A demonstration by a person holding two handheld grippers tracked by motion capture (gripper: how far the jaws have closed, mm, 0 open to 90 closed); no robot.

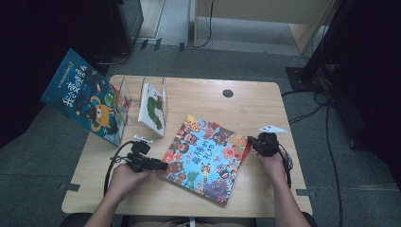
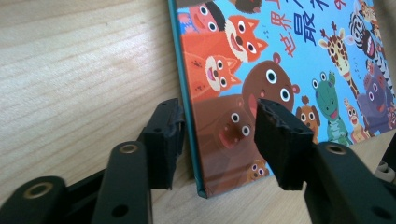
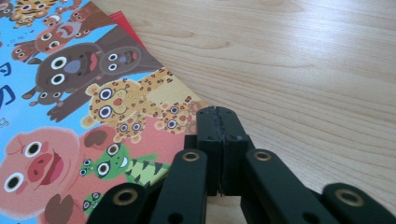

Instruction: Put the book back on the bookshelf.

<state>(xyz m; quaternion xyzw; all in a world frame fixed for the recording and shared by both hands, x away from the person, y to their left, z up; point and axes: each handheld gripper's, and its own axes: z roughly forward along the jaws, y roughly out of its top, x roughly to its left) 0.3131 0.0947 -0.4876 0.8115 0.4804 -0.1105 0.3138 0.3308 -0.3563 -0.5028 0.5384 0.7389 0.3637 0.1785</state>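
Lying flat on the worktop, the animal picture book bears red Chinese characters; the left hand-held gripper straddles its corner half-open, while the right hand-held gripper, jaws together, rests at its edge.

Wood table: animal picture book flat; clear stand w/ books.

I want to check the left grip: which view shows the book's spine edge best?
The left gripper view: the teal spine edge stands between open jaws. The high view shows the whole book small; the right gripper view shows its opposite corner.
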